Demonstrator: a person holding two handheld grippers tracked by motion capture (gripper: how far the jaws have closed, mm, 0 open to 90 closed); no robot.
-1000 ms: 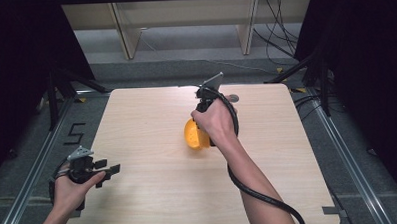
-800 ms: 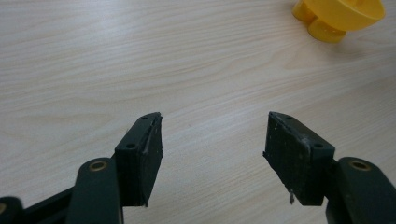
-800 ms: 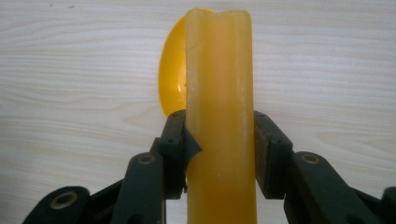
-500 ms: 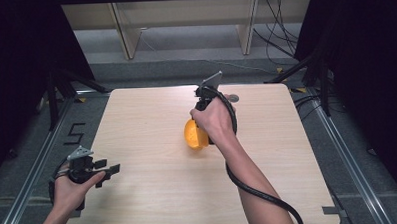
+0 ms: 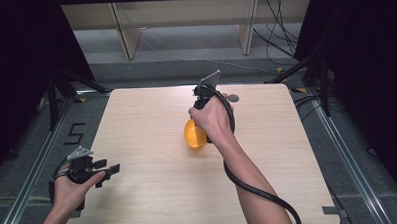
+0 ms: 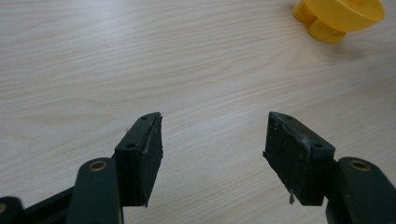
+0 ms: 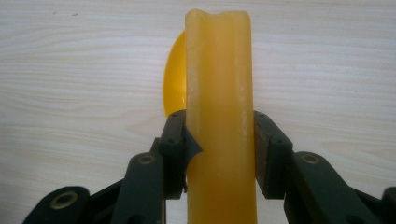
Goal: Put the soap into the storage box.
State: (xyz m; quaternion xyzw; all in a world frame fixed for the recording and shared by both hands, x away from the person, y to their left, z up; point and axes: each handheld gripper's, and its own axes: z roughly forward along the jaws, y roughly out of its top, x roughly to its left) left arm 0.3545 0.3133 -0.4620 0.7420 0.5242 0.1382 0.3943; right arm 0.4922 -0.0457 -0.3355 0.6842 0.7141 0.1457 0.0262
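Two tongs over a pale wood-grain tabletop (image 5: pixel 154 193). Right tongs (image 7: pixel 219 140) clamped on an orange-yellow piece (image 7: pixel 219 93), pads pressing both its sides; the piece is a thick, smooth, slightly waxy upright slab with a notched top edge, seen edge-on in the right gripper view. Behind it a thinner yellow curved rim (image 7: pixel 173 84) peeks out on the left. In the high view the same thing reads as a rounded orange shape (image 5: pixel 194 134) at the middle of the tabletop, half covered by the right hand (image 5: pixel 213 119); whether it touches the wood cannot be told. Grey plate and black cable on that gripper, cable looping down along the forearm. A small round grey disc (image 5: pixel 233 98) lies on the wood just right of the hand, toward the far edge.

Left tongs (image 6: pixel 215 154) apart, nothing between them, held at the near left corner, well apart from the piece. Left gripper view adds a yellow bowl-like top on rounded lobes (image 6: pixel 337 18), far right of its frame, resting on the wood.

Beyond the far edge: grey floor, pale shelf legs, loose cables; dark curtains either side.
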